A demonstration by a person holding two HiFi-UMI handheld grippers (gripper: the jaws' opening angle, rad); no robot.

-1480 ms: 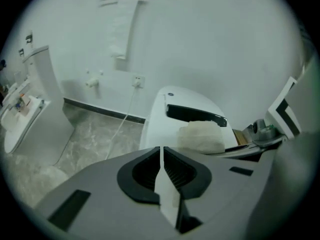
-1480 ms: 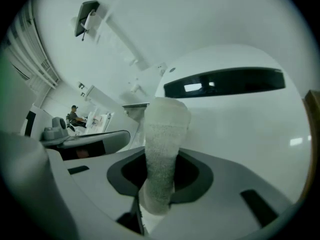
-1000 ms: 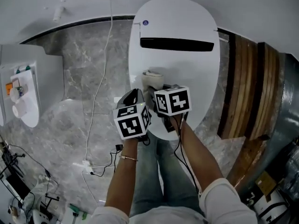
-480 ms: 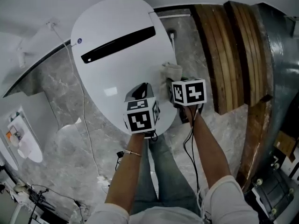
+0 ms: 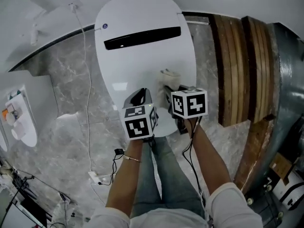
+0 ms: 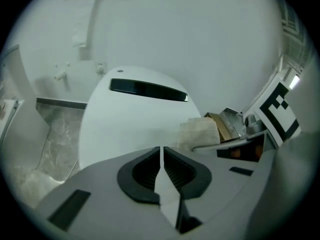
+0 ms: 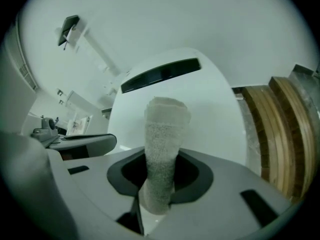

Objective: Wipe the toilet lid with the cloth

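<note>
Right claw (image 5: pixel 172 88) is pinching the cloth (image 5: pixel 169 77) over the white toilet lid (image 5: pixel 142 61).

Nearest, the marker cubes (image 5: pixel 139 122) are showing only black-and-white squares, no words. The left claw (image 6: pixel 161 156) is hovering empty, jaws pressed together, just beside the right. The rolled cloth is sitting over the lid's right part, its long axis running along the right claw, its free end pointing at the dark slot (image 5: pixel 142 36). The blue mark (image 5: pixel 103 26) beside the slot is too small to read.
</note>
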